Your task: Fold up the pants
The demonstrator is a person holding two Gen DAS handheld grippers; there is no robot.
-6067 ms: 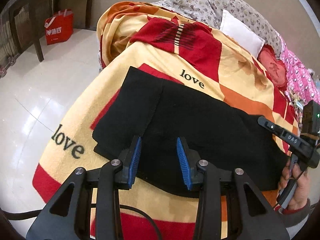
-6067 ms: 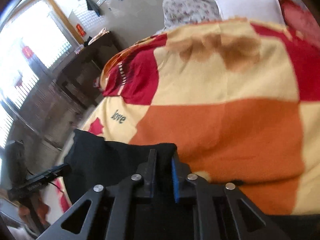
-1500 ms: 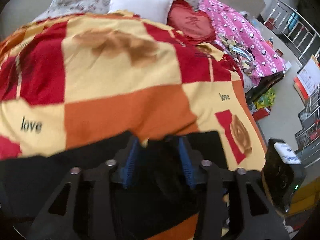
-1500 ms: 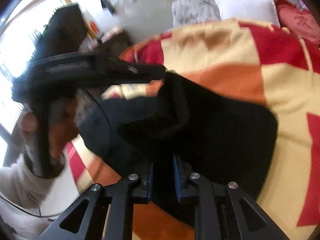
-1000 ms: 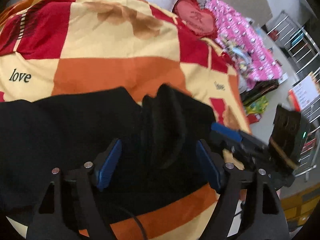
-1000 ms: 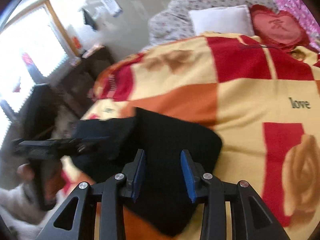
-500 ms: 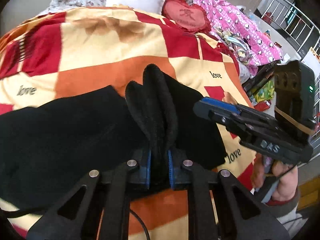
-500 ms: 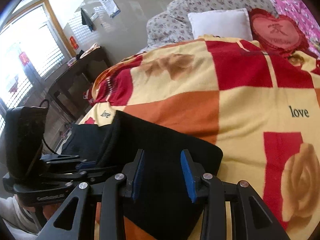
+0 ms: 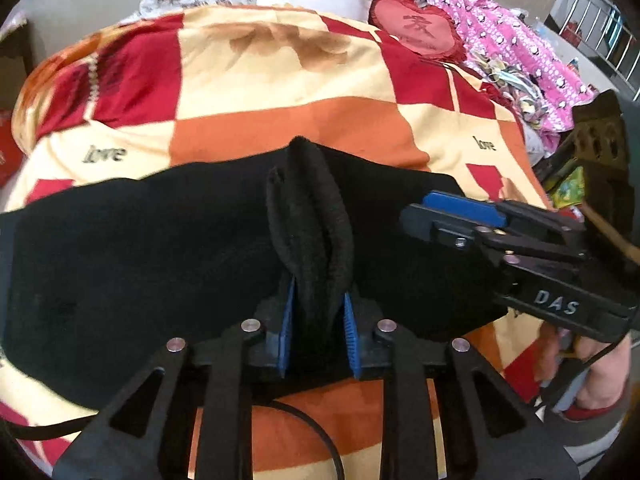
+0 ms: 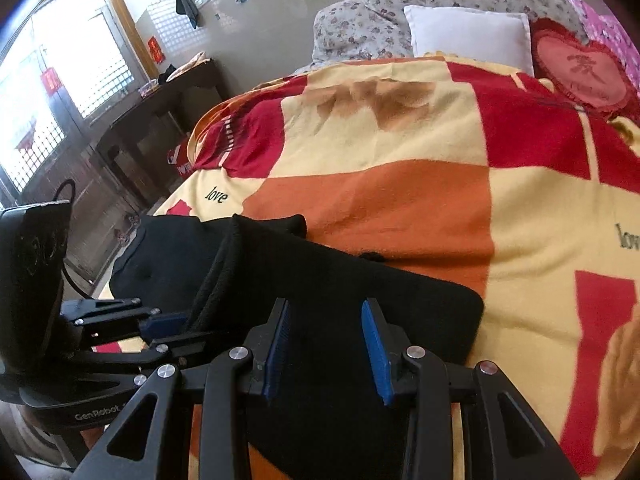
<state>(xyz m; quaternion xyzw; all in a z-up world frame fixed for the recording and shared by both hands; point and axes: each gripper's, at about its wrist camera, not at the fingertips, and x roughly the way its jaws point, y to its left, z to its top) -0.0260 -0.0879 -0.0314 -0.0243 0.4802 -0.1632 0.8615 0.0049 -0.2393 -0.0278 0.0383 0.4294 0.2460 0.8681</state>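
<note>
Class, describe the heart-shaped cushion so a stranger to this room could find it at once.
Start at the bed under the checked blanket and look to its head. Right of the white pillow lies the heart-shaped cushion. It alone is red, frilled at the edge and marked with one character.

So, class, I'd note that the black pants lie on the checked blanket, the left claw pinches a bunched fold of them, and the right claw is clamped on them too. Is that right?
Not quite. The right claw is open, its fingers apart above the black pants, as the right wrist view shows. The rest holds: the pants lie on the checked blanket, and the left claw pinches a bunched fold.
</note>
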